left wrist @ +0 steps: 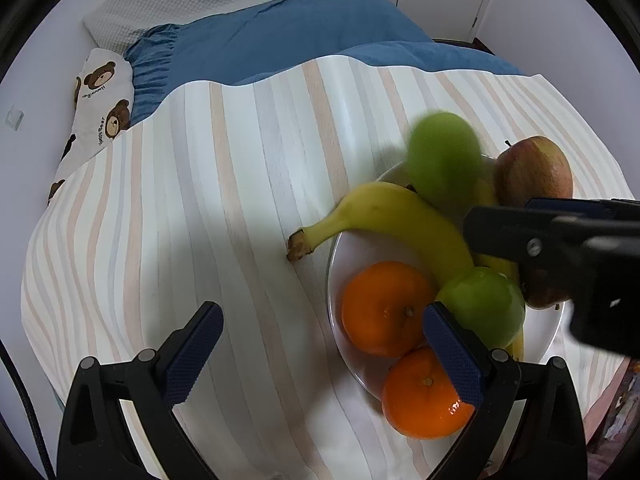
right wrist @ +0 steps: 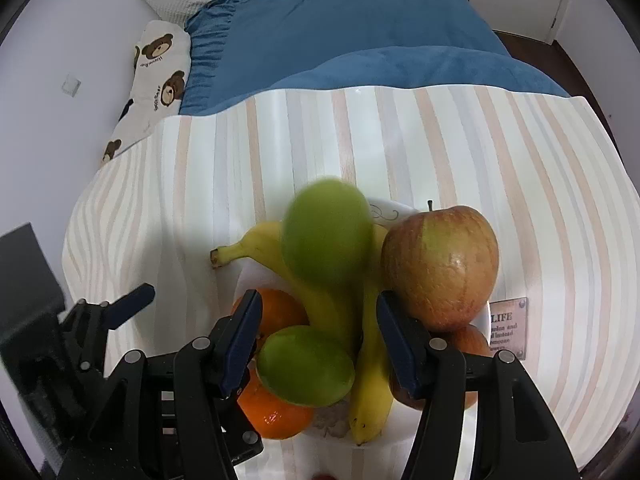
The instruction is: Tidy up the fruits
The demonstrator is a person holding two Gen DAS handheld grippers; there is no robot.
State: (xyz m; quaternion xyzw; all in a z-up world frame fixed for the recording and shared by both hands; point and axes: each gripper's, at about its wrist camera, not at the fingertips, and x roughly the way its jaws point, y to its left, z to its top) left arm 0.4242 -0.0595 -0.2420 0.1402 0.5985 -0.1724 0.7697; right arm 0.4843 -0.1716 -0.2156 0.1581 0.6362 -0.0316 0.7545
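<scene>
A white plate [left wrist: 331, 280] holds two bananas, two oranges, green apples and red apples. One banana [left wrist: 400, 216] pokes its stem over the plate's left rim. A motion-blurred green apple [right wrist: 326, 236] is at the plate's far side, next to a big red apple [right wrist: 440, 264]. My right gripper [right wrist: 318, 300] hangs open above the pile; a second green apple [right wrist: 304, 364] and a banana [right wrist: 372, 360] lie below its gap, untouched by the pads. My left gripper [left wrist: 322, 312] stands wide open at the plate's left edge, its right finger [left wrist: 452, 356] over the oranges [left wrist: 380, 308].
The plate rests on a striped cloth [left wrist: 200, 200] that sags at its edges. Blue bedding [left wrist: 280, 36] and a bear-print pillow [left wrist: 100, 92] lie beyond. A small plaque marked LIFE [right wrist: 508, 328] sits right of the plate. The right gripper's black body [left wrist: 560, 248] overhangs the plate.
</scene>
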